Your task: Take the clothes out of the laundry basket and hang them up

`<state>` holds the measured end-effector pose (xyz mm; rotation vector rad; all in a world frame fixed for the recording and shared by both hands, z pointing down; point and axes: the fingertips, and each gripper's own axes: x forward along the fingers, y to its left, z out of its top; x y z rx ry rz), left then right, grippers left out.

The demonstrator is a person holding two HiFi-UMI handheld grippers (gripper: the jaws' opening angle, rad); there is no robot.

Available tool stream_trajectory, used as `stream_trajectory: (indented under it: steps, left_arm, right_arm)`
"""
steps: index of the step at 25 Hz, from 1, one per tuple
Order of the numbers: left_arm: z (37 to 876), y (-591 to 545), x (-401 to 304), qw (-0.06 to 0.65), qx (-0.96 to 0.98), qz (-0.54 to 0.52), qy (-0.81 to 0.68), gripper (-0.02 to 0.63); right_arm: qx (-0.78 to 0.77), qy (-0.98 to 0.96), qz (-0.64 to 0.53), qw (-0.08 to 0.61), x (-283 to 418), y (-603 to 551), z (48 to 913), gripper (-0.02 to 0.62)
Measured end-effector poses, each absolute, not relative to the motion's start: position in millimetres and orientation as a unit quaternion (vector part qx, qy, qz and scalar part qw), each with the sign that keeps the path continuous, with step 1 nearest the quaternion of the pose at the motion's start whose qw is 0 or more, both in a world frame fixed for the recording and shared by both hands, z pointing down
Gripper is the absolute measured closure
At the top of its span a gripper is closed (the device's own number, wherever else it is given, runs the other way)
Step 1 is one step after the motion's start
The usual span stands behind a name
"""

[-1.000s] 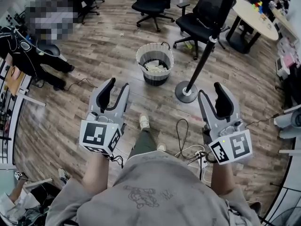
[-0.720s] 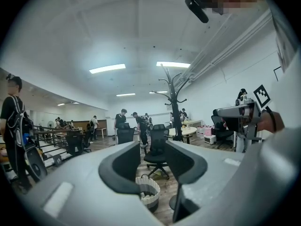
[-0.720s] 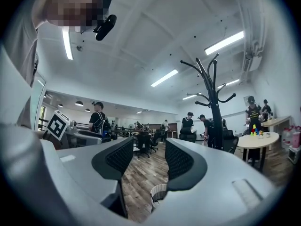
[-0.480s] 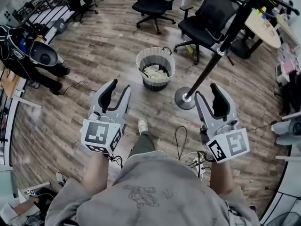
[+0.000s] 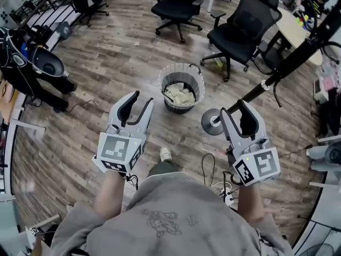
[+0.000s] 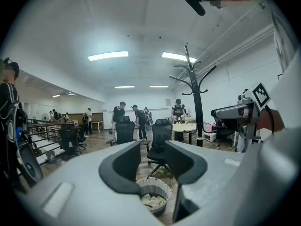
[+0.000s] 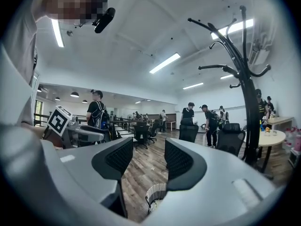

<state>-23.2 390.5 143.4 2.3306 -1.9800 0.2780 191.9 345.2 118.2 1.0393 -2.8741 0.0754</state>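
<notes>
A round white-rimmed laundry basket [image 5: 169, 104] stands on the wood floor ahead of me, with pale crumpled clothes [image 5: 181, 95] inside. It also shows low between the jaws in the left gripper view [image 6: 151, 188] and the right gripper view [image 7: 154, 192]. A black coat rack [image 5: 279, 71] rises from a round base [image 5: 212, 120] just right of the basket; its hooks [image 7: 230, 36] are bare. My left gripper [image 5: 141, 98] is held open and empty, short of the basket. My right gripper [image 5: 234, 109] is open and empty too, beside the rack's base.
Black office chairs [image 5: 242, 23] stand behind the basket, and a round table [image 5: 306, 23] is at the far right. Cables and a power strip [image 5: 226, 193] lie by my feet. Several people [image 6: 123, 119] stand at the far end of the room.
Both grippers and my view have come forward, so the basket lies closer beneath them. The jaws have stayed open and empty.
</notes>
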Motion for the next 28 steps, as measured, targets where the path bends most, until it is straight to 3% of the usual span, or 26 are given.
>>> stream_trajectory:
  steps: [11, 28]
  left_arm:
    - [147.0, 329.2, -83.8, 0.044, 0.777, 0.086, -0.622, 0.446]
    - [195.1, 263.0, -114.0, 0.087, 0.763, 0.118, -0.629, 0.446]
  right_arm:
    - [0.340, -0.939, 0.029, 0.053, 110.7, 282.3, 117.2, 0.367]
    - [0.339, -0.931, 0.072, 0.116, 97.8, 193.8, 185.8, 0.368]
